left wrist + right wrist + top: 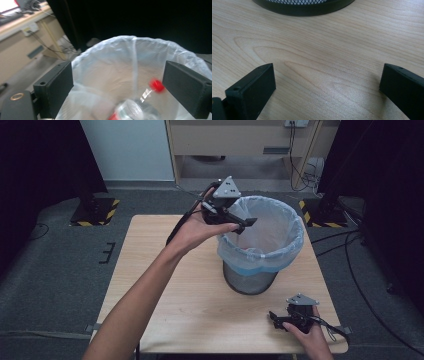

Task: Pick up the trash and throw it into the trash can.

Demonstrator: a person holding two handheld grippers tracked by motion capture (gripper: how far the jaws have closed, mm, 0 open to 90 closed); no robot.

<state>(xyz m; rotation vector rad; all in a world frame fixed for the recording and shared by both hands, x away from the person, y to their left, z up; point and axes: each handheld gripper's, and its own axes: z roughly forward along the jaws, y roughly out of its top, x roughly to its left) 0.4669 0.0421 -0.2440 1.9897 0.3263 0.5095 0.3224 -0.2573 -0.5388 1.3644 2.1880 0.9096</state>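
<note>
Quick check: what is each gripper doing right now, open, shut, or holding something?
Left gripper: open over the bin, nothing between its jaws; a bottle lies in the liner below.
Right gripper: open, empty, low over the table.

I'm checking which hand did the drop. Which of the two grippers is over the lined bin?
The left gripper, jaws open above the bin, a bottle inside below it. The right gripper rests on the table.

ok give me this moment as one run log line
left gripper: open over bin | bottle: in liner, red cap, blurred | right gripper: open, empty, low by table edge
</note>
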